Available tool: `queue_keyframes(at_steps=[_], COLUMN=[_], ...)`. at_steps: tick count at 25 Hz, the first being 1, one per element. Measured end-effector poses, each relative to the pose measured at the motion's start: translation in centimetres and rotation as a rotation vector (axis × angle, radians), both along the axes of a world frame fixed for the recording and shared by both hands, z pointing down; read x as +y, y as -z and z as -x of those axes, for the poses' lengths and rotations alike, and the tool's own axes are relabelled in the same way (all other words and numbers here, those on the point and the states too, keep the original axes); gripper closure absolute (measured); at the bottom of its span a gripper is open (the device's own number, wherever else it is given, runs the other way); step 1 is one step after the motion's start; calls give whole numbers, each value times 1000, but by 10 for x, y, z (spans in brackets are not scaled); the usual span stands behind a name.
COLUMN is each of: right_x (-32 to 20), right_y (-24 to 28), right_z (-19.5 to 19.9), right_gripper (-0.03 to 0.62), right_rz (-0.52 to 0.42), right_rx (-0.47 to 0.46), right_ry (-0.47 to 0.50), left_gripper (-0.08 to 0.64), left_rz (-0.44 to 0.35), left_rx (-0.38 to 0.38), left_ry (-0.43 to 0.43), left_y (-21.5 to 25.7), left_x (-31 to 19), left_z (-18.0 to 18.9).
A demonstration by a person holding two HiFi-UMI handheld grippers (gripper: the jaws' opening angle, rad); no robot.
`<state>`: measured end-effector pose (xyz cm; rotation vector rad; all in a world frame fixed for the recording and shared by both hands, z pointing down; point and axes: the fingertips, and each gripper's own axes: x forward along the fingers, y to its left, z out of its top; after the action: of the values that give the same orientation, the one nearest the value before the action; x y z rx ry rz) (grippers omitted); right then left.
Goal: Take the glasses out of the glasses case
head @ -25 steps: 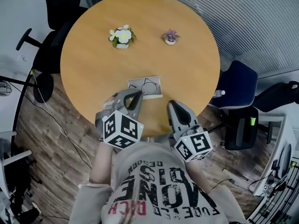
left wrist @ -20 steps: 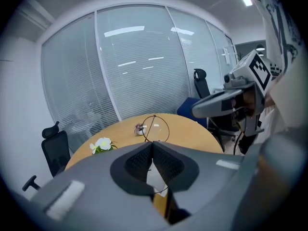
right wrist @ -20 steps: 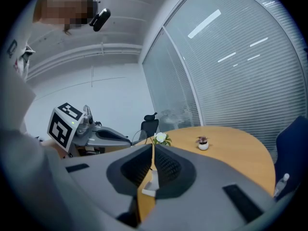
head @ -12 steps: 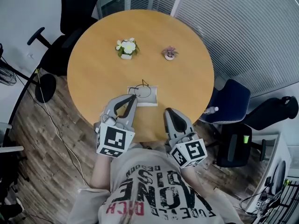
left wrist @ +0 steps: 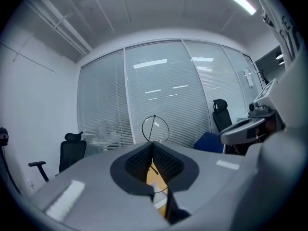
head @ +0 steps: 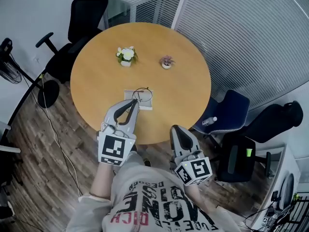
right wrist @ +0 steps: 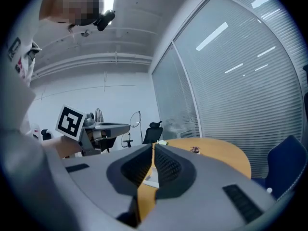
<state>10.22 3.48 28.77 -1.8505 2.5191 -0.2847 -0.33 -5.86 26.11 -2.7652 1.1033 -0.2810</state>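
A white glasses case [head: 145,103] lies flat near the front of the round wooden table [head: 96,81]. Thin wire-rimmed glasses [head: 143,94] hang just above it, pinched at the tips of my left gripper [head: 134,102], which is shut on them. In the left gripper view one round lens rim [left wrist: 155,128] stands up above the closed left gripper [left wrist: 152,143]. My right gripper [head: 175,129] is shut and empty, off the table's front edge, to the right of the case. The right gripper view looks past the closed right gripper [right wrist: 153,147] at the table [right wrist: 216,150] and the raised glasses [right wrist: 136,119].
Two small potted plants stand at the table's far side: one with white flowers [head: 126,55], one pink [head: 167,62]. A black office chair [head: 87,11] stands behind the table, a blue chair [head: 227,111] to its right. Slatted glass walls run behind.
My left gripper has risen with the glasses, lifting them off the case. The right gripper has drawn back from the table edge toward the person. The table looks smaller and farther away.
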Motion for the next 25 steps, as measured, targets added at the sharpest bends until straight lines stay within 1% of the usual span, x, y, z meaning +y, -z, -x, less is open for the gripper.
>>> queue_keyframes(at_steps=[5,10,12,15,19,25], right_x=[31,46,49,53,56,57], right_y=[5,10,12,15,20,21], right_z=[-11,-15,-15,-10,-5,5], right_gripper=[568,568,568,568,568,568], right_rz=[-27,-45,-49,-55,-69,-69], right_rx=[-9,-19,-28,-30,-30,-34], right_ry=[-6,-3,0,14,36,51], left_gripper=[543,543,543,543,543,543], left_rz=[-43,-19,-20,-33,-48,-27], left_rx=[76,192,218,240,238,261], left_ry=[38,118,149,185,215,240], left_y=[17,31,34,35,31,21], left_x=[39,72,82,93,102,114], left_z=[-3,14,23,37,49,65])
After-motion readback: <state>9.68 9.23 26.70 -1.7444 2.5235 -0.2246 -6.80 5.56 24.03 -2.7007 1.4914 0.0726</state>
